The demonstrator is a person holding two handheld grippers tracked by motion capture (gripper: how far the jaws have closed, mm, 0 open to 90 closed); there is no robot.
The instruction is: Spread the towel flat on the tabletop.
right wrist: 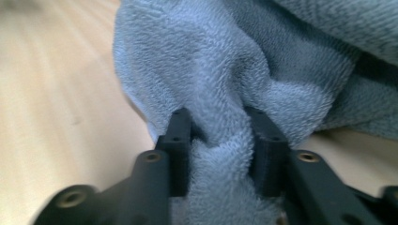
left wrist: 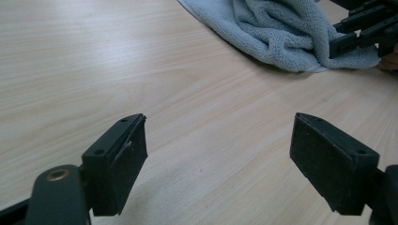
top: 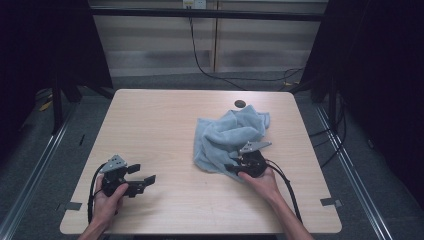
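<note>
The light blue towel [top: 227,137] is lying crumpled on the wooden worktop [top: 150,130], toward 2 o'clock from its middle. The right gripper [top: 235,167] is sitting at the towel's 6 o'clock edge, and its fingers [right wrist: 178,140] are pinching a thick fold of the cloth (the fabric is bulging between them). The left gripper [top: 142,176] is resting at 8 o'clock, well apart from the towel, with its fingers [left wrist: 119,164] spread wide over bare wood.
</note>
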